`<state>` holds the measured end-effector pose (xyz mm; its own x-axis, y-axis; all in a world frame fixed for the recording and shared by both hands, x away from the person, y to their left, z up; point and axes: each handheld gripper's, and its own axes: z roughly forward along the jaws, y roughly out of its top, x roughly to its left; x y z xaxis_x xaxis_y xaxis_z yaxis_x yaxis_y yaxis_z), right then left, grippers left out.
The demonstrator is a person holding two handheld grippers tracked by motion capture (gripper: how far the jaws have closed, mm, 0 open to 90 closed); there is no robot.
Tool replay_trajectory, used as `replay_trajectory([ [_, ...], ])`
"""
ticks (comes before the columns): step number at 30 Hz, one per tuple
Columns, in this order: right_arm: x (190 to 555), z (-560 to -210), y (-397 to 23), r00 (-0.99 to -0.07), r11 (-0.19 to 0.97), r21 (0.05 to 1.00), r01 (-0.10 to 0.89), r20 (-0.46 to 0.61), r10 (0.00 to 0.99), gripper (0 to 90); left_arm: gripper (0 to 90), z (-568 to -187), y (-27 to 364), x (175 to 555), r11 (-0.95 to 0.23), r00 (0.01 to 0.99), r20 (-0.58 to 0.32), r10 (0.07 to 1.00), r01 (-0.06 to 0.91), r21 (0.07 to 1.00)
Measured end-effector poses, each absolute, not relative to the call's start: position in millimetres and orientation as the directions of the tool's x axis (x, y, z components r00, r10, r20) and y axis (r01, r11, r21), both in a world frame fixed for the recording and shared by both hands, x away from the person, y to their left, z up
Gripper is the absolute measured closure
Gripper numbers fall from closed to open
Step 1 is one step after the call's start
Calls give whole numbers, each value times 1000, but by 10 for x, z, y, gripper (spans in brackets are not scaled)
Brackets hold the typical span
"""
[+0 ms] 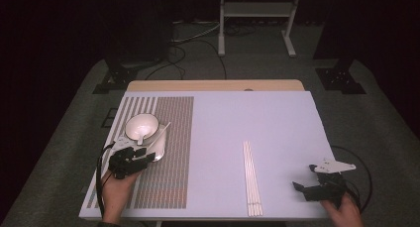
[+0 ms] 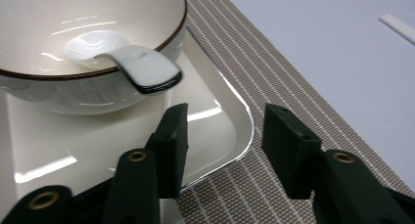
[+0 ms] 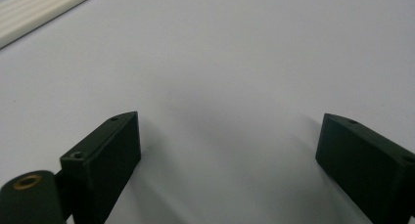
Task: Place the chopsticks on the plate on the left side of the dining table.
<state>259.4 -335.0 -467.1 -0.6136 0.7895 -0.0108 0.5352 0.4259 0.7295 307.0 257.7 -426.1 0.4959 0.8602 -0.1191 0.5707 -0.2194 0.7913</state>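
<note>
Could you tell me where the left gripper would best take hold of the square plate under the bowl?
Probably the plate's near corner rim, approached from the person's side: the raised lip there is bare, clear of the bowl, and the left gripper already has open jaws straddling it.

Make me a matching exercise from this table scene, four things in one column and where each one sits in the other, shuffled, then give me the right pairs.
Things:
1. spoon
2. bowl
3. chopsticks
4. tray

Places:
A. bare tabletop between the two grippers
B. on the striped placemat
C. on the tray
D. in the bowl, handle over the rim

Pairs: 1-D, 2-C, 3-A, 4-B
</note>
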Motion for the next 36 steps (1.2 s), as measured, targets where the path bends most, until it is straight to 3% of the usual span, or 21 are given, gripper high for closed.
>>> replay_trajectory([
  [22, 2594, -4670, -3350, -614, 426, 729, 535, -11, 789, 80, 197, -4238, 2129, 2988, -269, 572, -105, 813, 530, 804],
  [28, 2595, -4671, -3350, -614, 426, 730, 534, -12, 789, 80, 174, -4237, 2060, 2992, -263, 594, -135, 793, 535, 803],
  [36, 2595, -4671, -3350, -614, 427, 730, 534, -11, 789, 80, 20, -4225, 1891, 2971, -275, 601, -122, 790, 526, 805],
])
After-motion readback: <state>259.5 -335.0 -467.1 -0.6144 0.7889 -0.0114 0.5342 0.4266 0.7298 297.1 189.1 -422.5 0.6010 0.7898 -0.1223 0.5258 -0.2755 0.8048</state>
